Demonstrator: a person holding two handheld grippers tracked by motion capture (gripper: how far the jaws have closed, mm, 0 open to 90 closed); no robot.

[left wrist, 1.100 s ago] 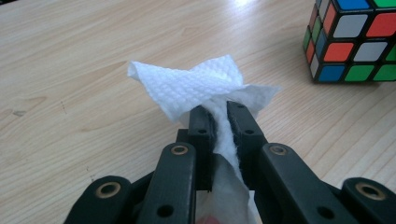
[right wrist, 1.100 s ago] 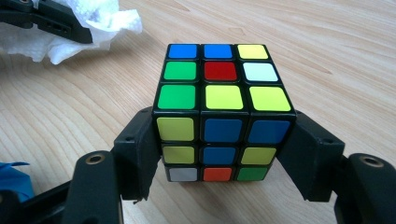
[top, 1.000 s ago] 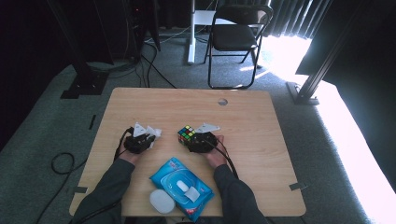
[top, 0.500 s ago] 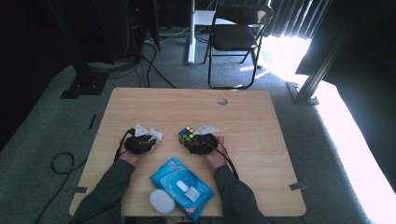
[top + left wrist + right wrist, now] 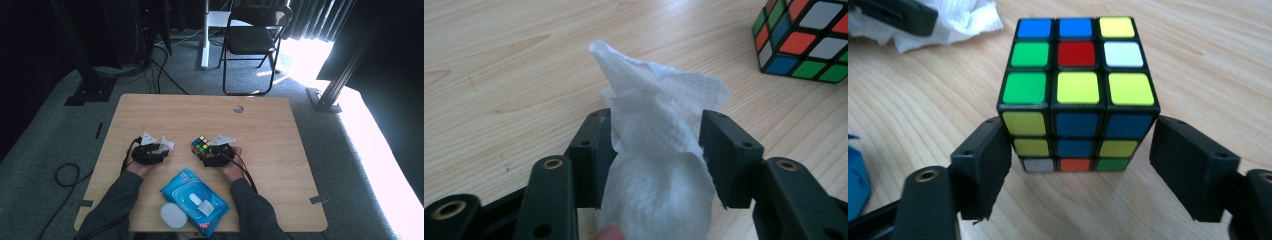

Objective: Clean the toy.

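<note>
Both hands low on table; left tool [image 5: 656, 150] just opening off tissue [image 5: 659, 125], right tool [image 5: 1080, 165] just opening, flanking cube [image 5: 1075, 95].

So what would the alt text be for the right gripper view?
A scrambled puzzle cube stands on a wooden table between the right tool's two black jaws, which have just been opening and stand clear of its sides. A crumpled white wipe lies behind.

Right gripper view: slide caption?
Right gripper, jaws just opened, straddles the cube on the table; a tissue lies beyond.
</note>
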